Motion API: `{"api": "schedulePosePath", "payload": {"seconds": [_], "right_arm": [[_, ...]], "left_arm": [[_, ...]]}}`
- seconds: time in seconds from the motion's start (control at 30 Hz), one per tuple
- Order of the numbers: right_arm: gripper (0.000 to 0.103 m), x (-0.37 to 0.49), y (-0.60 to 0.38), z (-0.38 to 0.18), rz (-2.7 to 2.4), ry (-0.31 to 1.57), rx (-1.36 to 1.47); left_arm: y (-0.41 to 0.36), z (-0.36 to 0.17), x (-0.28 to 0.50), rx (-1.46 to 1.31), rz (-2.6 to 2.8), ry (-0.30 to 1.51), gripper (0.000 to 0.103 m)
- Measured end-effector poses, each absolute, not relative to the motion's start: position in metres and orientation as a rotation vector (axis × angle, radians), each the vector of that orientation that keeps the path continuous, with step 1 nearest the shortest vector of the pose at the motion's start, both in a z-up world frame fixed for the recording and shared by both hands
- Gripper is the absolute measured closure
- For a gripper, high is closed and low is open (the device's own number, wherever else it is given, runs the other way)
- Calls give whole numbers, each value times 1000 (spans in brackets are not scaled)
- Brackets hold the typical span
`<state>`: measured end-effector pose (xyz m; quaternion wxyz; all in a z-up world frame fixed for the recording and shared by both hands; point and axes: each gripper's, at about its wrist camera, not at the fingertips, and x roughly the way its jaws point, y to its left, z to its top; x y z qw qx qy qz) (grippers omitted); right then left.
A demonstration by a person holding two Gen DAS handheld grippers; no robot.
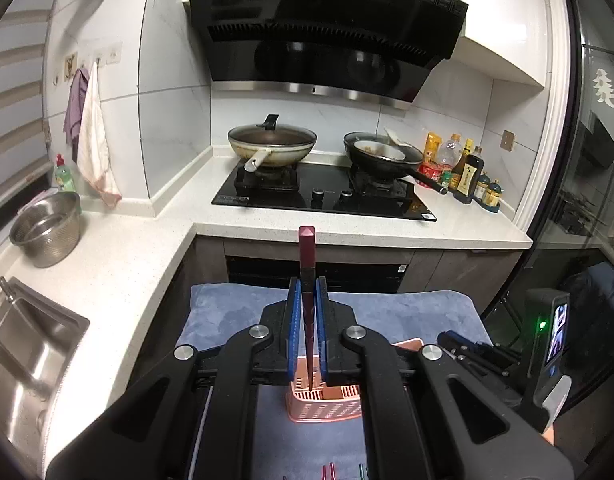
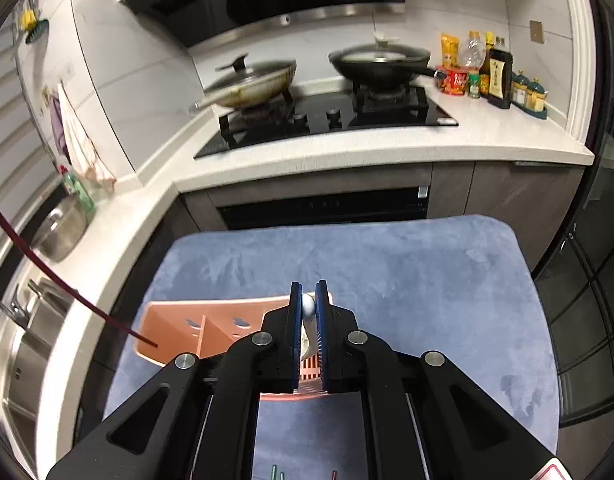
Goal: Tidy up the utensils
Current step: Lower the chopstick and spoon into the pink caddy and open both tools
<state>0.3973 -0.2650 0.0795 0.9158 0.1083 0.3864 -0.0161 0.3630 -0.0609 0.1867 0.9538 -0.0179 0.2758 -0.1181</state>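
Between the left gripper's closed blue jaws, a dark red chopstick is standing upright, tip aiming into the pink slotted utensil holder on the blue cloth. Lowering straight should seat it. The right gripper is clamping a white spoon above that holder.

Utensil holder on cloth, stove behind, sink left.
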Motion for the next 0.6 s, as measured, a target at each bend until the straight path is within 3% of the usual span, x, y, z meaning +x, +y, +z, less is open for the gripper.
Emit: {"api": "schedulePosePath", "payload": {"seconds": [0.27, 0.37, 0.4, 0.47, 0.6], "right_arm": [[93, 404, -262, 55, -28, 844, 223], [79, 398, -262, 60, -35, 832, 220], [71, 397, -264, 62, -35, 827, 224], [66, 387, -265, 69, -40, 807, 227], [58, 367, -267, 81, -37, 781, 239]], "left_arm": [[-60, 159, 380, -53, -238, 628, 94], [-56, 154, 378, -60, -207, 632, 70], [-53, 153, 376, -69, -197, 628, 58], [-49, 153, 369, -73, -179, 610, 48], [-41, 152, 353, -53, -163, 602, 44]]}}
